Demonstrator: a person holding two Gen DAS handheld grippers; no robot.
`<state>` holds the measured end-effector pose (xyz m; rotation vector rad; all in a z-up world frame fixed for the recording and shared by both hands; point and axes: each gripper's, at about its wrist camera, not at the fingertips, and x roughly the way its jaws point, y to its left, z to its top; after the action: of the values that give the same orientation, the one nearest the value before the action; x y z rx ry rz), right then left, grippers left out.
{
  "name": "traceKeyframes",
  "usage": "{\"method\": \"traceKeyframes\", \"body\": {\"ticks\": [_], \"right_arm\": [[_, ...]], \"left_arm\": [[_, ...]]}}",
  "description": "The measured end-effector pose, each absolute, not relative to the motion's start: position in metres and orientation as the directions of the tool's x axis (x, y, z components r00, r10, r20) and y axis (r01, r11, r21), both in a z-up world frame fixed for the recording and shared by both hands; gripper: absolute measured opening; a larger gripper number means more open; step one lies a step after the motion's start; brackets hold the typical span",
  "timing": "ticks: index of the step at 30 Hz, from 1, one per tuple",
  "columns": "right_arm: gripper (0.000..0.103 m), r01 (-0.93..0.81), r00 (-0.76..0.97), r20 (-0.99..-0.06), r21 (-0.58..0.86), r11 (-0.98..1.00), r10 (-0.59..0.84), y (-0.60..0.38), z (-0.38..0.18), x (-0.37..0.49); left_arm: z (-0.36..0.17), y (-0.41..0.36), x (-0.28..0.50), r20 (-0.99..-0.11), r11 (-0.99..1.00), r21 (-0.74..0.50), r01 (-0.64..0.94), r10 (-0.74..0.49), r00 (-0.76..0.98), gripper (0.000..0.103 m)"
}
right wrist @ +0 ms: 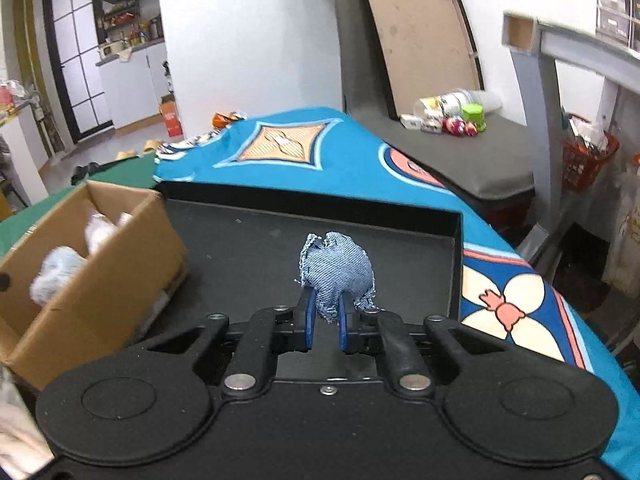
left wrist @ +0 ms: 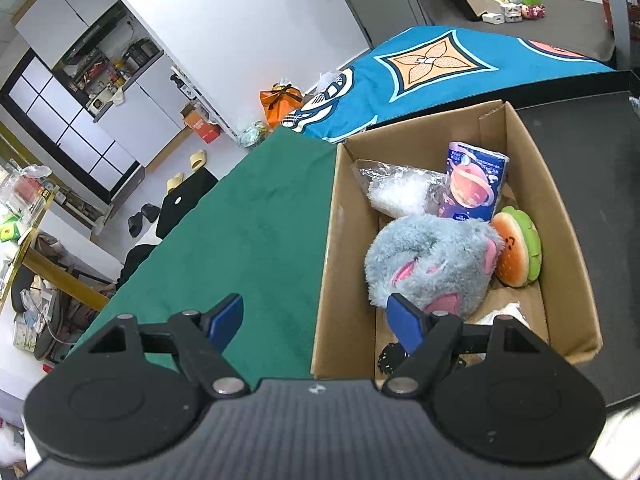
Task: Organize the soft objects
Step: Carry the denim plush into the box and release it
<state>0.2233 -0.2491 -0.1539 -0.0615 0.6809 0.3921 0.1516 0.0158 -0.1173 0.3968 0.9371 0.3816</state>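
- Right gripper (right wrist: 325, 320) has its jaws clenched on a denim pouch (right wrist: 336, 270), which rides in the air above the black tray (right wrist: 456, 264).
- The pads pinch the pouch's lower frayed edge; the rounded body bulges out past the fingertips.
- It looks light and squashy, likely cloth with soft filling, so it should deform rather than slip. A grip on the fuller middle would be safer than on the frayed hem.
- Left gripper (left wrist: 316, 322) hangs with jaws released, empty, straddling the near-left wall of the box (left wrist: 560, 216).
- Already in the box: a grey plush (left wrist: 432, 264), a burger toy (left wrist: 516, 252), a tissue pack (left wrist: 476, 180) and a clear bag (left wrist: 392, 188).
- The box sits to the right gripper's left, well apart from the pouch.
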Motion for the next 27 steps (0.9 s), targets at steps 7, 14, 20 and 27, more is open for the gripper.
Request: {"method": "traceKeyframes", "body": {"ticks": [7,14,20,27], "right_arm": [[0.011,-0.446,0.707,-0.576,0.087,0.891,0.41,-0.232,-0.126,0.209],[0.011,-0.506,0.698,-0.53,0.11,0.856,0.481,-0.212,-0.102,0.194],[0.011,-0.555,0.676,-0.518,0.111,0.824,0.525,-0.192,-0.092,0.183],[0.012,-0.622,0.62,-0.525,0.124,0.773,0.583,-0.163,-0.089,0.17]], "left_arm": [[-0.115,0.018,0.143,-0.699,0.874,0.466,-0.138,0.46,0.547,0.078],[-0.112,0.029,0.138,-0.702,0.896,0.42,-0.144,0.422,0.574,0.077],[-0.115,0.038,0.138,-0.717,0.916,0.372,-0.146,0.384,0.582,0.074],[-0.121,0.049,0.141,-0.741,0.933,0.316,-0.171,0.355,0.57,0.057]]}}
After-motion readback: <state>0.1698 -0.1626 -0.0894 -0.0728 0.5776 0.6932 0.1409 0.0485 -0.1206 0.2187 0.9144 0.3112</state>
